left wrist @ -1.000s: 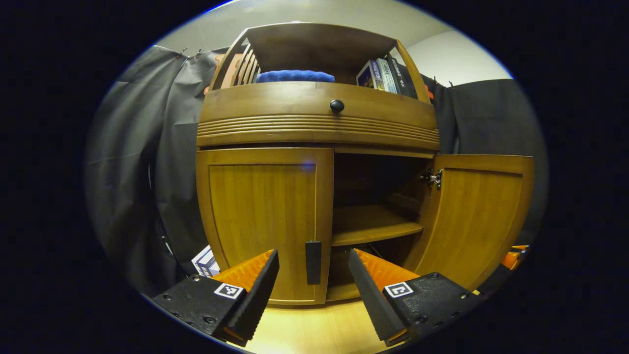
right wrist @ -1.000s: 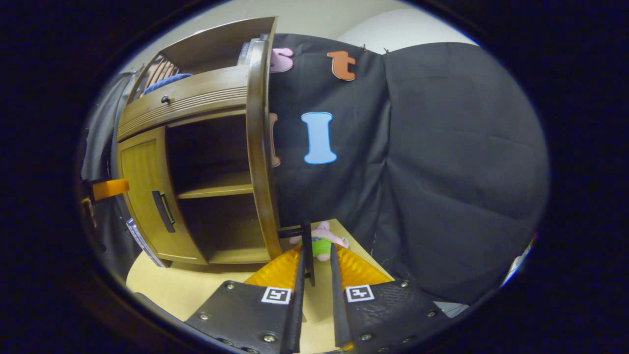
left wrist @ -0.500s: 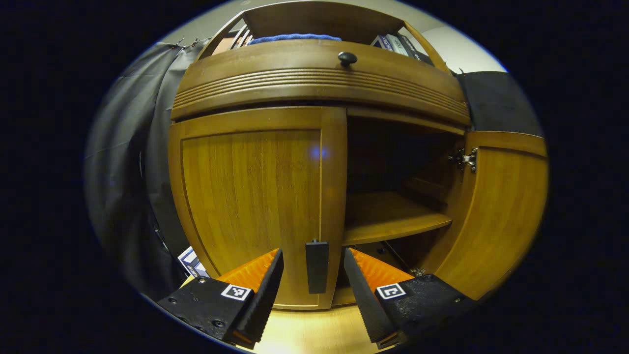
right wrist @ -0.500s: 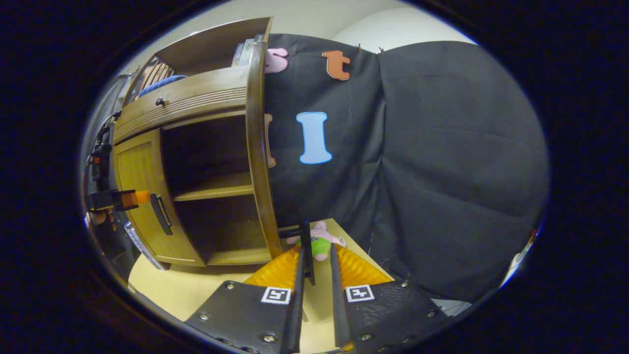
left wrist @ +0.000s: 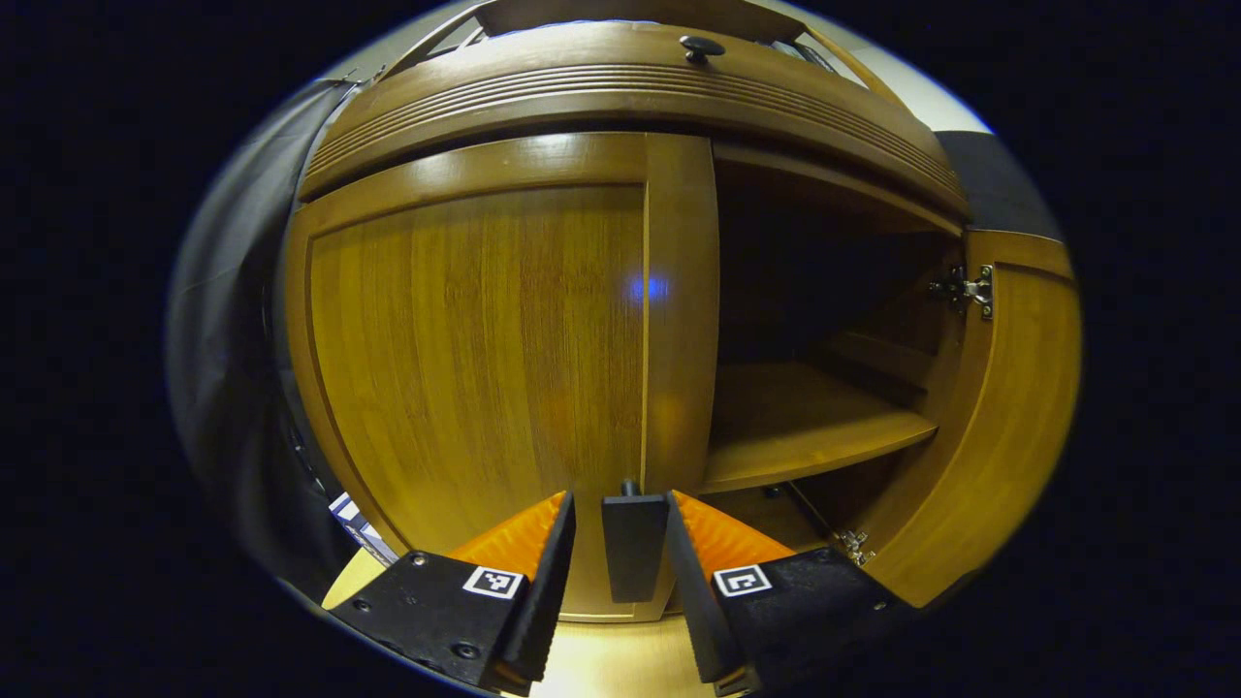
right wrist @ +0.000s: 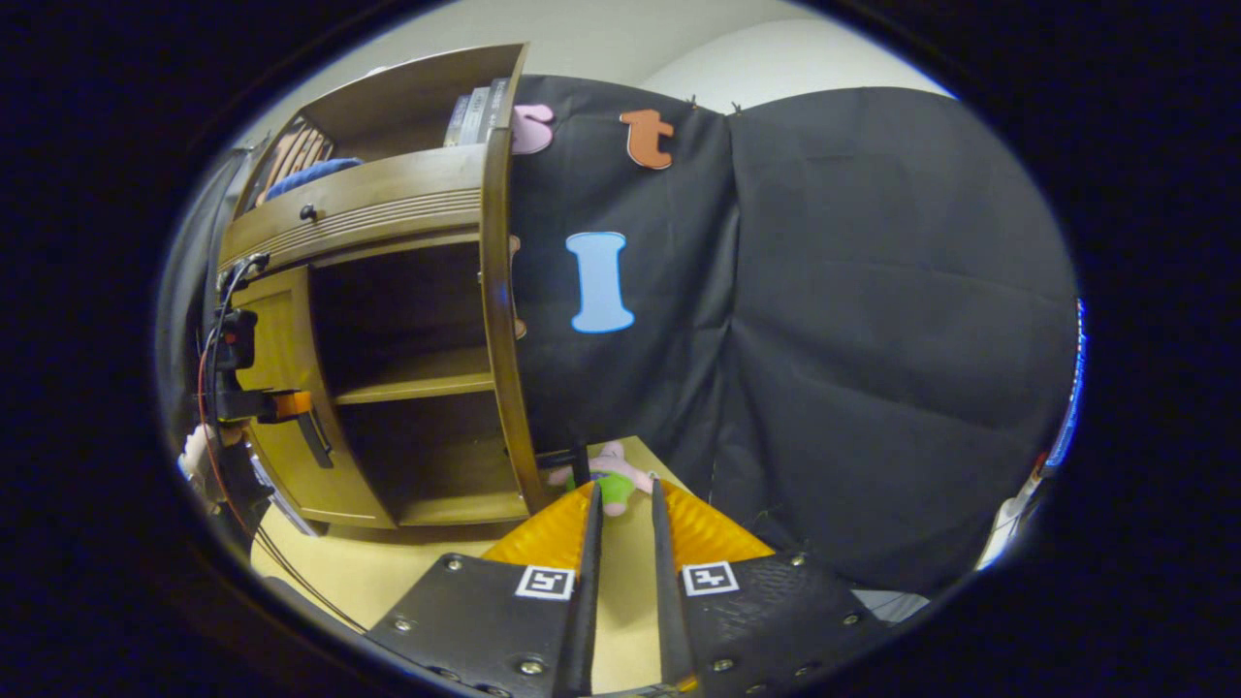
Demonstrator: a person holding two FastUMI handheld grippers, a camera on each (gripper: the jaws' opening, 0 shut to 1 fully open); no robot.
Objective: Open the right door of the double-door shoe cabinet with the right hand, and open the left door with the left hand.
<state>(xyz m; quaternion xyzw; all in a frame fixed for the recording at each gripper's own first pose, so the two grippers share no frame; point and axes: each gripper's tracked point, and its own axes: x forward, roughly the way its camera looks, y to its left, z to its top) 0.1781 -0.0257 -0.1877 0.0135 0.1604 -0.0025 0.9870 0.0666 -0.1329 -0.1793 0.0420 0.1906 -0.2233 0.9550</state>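
Left gripper (left wrist: 618, 567) is seen at the shoe cabinet (left wrist: 620, 107), its jaws parted and set to either side of the dark handle (left wrist: 634, 543) of the left door (left wrist: 485, 368); narrow gaps are visible on both sides, so the handle is bracketed but not pressed. That door is found shut, flush under the cabinet's ribbed front band. To the right of it the right door (left wrist: 999, 427) is swung wide on its hinge (left wrist: 965, 289), and an inner shelf (left wrist: 805, 427) is exposed.

Right gripper (right wrist: 620, 572) is observed beside the cabinet's right side, fingers brought nearly together with a thin slot between them — nothing is clamped there. A small plush toy (right wrist: 609, 480) is noted on the table (right wrist: 359, 572) just beyond the fingertips, near the cabinet's lower right corner. The left gripper (right wrist: 281, 405) is also visible at the left door's handle.
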